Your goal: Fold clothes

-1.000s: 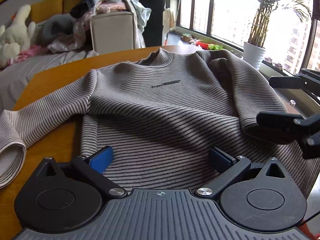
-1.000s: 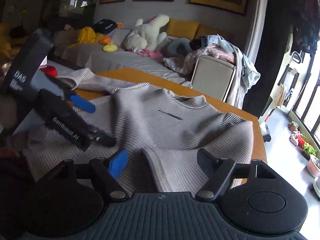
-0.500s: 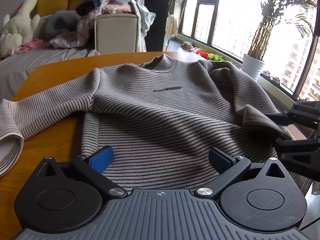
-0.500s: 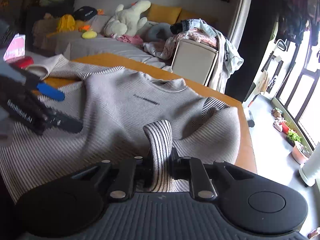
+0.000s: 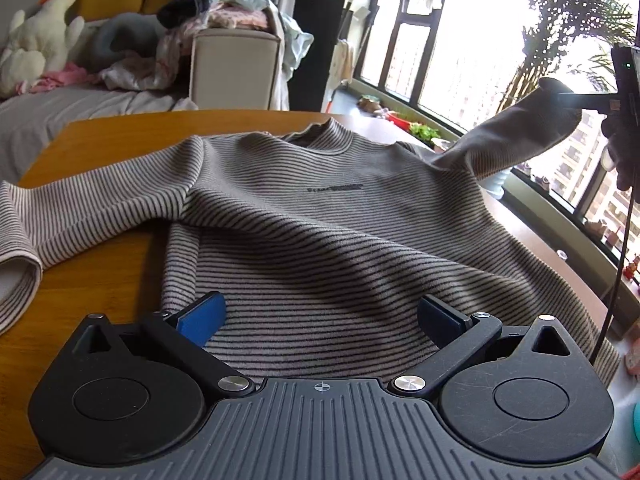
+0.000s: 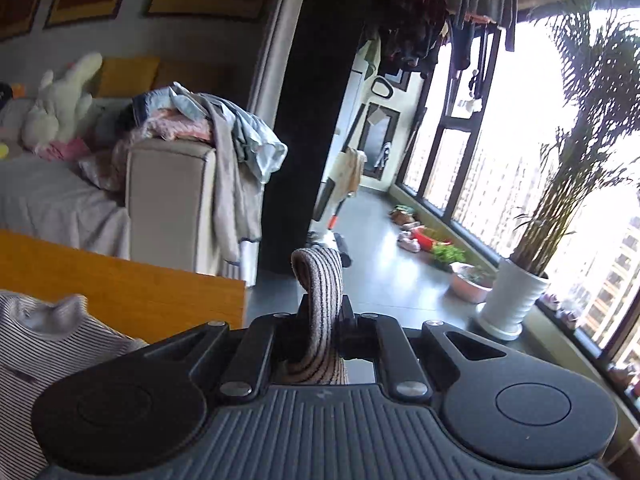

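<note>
Right wrist view: right gripper [image 6: 318,330], black two-finger tool, jaws pinched together on the cuff end of the sleeve [image 6: 318,304] of the grey-and-black striped knit sweater [image 5: 320,240], a loop of ribbed fabric standing up between the fingers. Sleeve lifted clear of the orange wooden table [image 6: 120,292], stretched out from the shoulder toward the window in the left wrist view. Left gripper [image 5: 320,316], blue-padded fingers [image 5: 204,316] spread wide, nothing between them, hovering over the lower hem of the sweater body.

Location of garment: front up on the table, collar away from the left camera, other sleeve trailing off to the left with its cuff near the table edge.

Handling, judged: light, soft, limp knit; drapes and sags under its own weight, stretches where pulled; no risk of breakage, some risk of slipping from a shallow pinch. Best holds: ribbed cuffs, hem corners, shoulder seams, where fabric is doubled and firmer.

Writing: one short line of dark print across the chest; too small and blurred to read. No other label or brand legible.
</note>
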`<state>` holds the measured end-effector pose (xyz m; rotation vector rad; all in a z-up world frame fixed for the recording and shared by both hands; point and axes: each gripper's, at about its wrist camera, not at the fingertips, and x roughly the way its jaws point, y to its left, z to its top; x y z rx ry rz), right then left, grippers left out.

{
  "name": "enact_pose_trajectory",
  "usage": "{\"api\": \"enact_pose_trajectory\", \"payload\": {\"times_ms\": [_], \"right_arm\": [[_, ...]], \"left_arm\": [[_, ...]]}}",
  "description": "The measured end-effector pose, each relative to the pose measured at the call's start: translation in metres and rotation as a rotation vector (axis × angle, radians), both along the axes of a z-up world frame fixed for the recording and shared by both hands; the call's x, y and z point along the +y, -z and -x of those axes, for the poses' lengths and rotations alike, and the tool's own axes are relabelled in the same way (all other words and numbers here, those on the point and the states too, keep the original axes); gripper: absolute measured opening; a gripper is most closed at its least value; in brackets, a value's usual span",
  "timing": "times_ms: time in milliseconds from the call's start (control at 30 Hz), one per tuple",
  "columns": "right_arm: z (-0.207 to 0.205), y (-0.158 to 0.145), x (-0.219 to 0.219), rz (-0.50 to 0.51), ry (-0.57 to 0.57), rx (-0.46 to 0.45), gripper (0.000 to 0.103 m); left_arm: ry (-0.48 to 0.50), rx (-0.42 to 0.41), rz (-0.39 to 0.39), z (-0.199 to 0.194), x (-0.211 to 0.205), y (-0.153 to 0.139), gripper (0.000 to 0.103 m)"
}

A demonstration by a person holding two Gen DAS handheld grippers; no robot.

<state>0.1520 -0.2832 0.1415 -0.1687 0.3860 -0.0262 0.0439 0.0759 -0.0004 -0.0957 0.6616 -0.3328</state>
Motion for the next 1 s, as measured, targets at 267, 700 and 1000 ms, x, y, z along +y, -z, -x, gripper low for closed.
{"api": "enact_pose_trajectory", "payload": {"times_ms": [267, 700, 1000], "right_arm": [[0.001, -0.056, 0.1, -0.215, -0.333, -0.051, 0.011], [-0.019, -0.022, 0.2, -0.338, -0.567, 0.057, 0.059], [-0.02, 0.042, 0.157, -0.345, -0.444, 0.195, 0.059]], "left_arm": [[-0.001, -0.003, 0.039, 0.0, 0.005, 0.0, 0.103], [-0.003, -0.006, 0.072, -0.001, 0.008, 0.001, 0.103], [-0.001, -0.005, 0.071, -0.001, 0.009, 0.001, 0.103]]}}
